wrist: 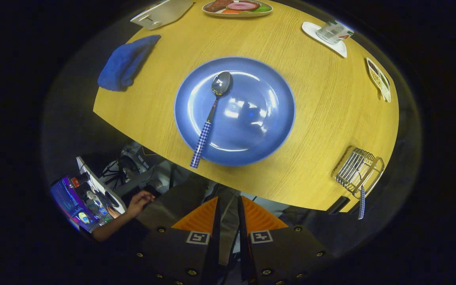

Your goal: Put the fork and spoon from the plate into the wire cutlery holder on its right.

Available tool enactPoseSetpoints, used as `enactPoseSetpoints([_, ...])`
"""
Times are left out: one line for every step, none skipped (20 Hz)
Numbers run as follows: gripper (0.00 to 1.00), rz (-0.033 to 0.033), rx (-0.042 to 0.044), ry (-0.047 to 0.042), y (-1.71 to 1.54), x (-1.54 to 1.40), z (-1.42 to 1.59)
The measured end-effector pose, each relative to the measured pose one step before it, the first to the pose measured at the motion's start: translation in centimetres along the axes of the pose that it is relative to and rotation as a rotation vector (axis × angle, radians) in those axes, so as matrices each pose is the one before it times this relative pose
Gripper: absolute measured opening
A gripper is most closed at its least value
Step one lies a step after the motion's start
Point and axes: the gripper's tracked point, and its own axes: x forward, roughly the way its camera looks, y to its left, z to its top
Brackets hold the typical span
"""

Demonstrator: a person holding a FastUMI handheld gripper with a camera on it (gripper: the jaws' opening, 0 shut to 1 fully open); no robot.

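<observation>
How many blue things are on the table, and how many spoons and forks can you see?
Blue plate: 1
Blue cloth: 1
Spoon on the plate: 1
Checked handle in the wire holder, likely the fork: 1
Total: 4
The fingers hold nothing.

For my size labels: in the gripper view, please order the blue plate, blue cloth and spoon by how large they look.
1. blue plate
2. blue cloth
3. spoon
The cloth lies farther away, so its rank is less sure.
</observation>
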Motion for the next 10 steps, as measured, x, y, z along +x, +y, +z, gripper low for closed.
enactPoseSetpoints([0.23,0.00334,0.00306,-0.00072,0.484,0.237,0.566])
enactPoseSetpoints([0.23,0.00718,0.00754,-0.00417,0.589,0.333,0.450])
enactPoseSetpoints([0.23,0.00795,0.01647,-0.00985,0.527,0.266,0.852])
enactPoseSetpoints([0.23,0.01132,0.01221,-0.00553,0.600,0.275,0.407])
enactPoseSetpoints([0.23,0.00645,0.00965,-0.00037,0.373,0.273,0.607])
enactPoseSetpoints([0.23,0.00401,0.00789,-0.00472,0.475,0.263,0.432])
enactPoseSetpoints([0.23,0.00298,0.01090,-0.00307,0.402,0.304,0.442])
enactPoseSetpoints([0.23,0.01158,0.01190,-0.00306,0.549,0.275,0.394])
enactPoseSetpoints([0.23,0.00700,0.00945,0.00244,0.435,0.365,0.343])
enactPoseSetpoints([0.23,-0.00123,0.00609,0.00152,0.214,0.458,0.277])
